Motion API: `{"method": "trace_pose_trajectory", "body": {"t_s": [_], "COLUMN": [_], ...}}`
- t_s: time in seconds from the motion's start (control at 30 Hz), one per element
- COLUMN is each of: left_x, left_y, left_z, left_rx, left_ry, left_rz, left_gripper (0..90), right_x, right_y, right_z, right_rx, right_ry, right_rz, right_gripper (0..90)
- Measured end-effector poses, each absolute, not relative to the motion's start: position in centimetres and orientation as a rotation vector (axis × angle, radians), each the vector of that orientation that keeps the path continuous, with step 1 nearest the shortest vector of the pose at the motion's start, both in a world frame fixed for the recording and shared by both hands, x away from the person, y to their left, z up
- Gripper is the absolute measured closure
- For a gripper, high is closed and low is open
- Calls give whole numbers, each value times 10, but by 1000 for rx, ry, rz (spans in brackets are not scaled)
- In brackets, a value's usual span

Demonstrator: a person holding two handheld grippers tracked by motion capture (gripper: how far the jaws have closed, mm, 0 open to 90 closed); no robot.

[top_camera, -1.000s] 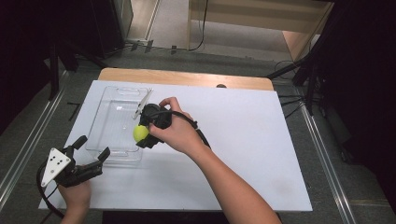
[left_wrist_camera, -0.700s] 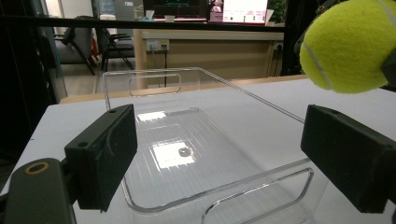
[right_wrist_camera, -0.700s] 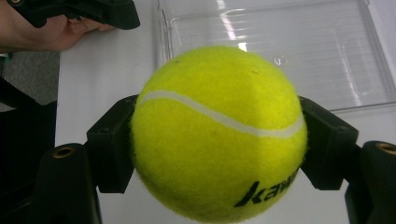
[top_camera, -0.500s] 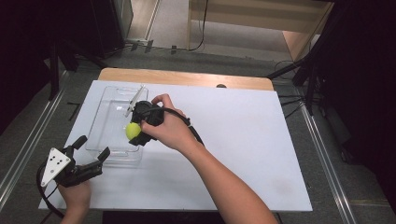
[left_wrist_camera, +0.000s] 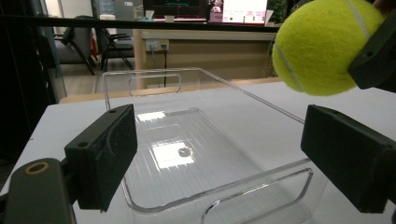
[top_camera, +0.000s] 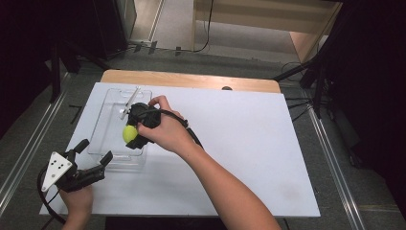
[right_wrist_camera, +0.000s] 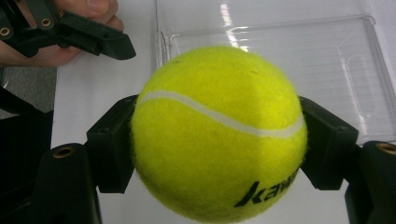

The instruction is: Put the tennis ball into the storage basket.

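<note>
A yellow-green tennis ball (right_wrist_camera: pixel 219 135) is clamped between the black pads of my right gripper (right_wrist_camera: pixel 219 142). In the high view the right gripper (top_camera: pixel 130 135) holds the ball (top_camera: pixel 127 132) above the near half of a clear plastic tray (top_camera: pixel 107 120) at the table's left. My left gripper (top_camera: pixel 95 151) stands open just off the tray's near end, nothing between its jaws. The left gripper view looks between its open pads (left_wrist_camera: pixel 102 154) into the tray (left_wrist_camera: pixel 187 140), with the ball (left_wrist_camera: pixel 327 46) hanging at the upper right.
The tray lies on a white board (top_camera: pixel 239 143) that covers the table, whose wooden far edge (top_camera: pixel 191 79) shows. The person's right forearm (top_camera: pixel 225 191) crosses the board's middle. Dark floor, metal rails and cables surround the table.
My right gripper has carried the ball leftward, farther over the tray. The left gripper has stayed where it was, open.
</note>
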State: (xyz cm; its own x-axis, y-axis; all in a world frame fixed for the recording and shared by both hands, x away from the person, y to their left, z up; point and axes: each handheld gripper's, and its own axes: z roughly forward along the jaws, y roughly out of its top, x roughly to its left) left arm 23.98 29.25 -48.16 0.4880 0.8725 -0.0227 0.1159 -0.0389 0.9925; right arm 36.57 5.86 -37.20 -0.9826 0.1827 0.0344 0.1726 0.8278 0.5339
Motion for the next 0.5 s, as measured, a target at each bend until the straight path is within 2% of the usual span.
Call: {"method": "trace_pose_trajectory", "body": {"t_s": [0.5], "left_x": [240], "left_y": [293], "left_z": [-482], "left_rx": [1498], "left_ry": [902], "left_rz": [767], "left_gripper": [113], "right_x": [372], "right_y": [73], "right_z": [-389], "right_rx": [293], "right_ry": [3018], "right_rz": [831], "right_gripper": [235]}}
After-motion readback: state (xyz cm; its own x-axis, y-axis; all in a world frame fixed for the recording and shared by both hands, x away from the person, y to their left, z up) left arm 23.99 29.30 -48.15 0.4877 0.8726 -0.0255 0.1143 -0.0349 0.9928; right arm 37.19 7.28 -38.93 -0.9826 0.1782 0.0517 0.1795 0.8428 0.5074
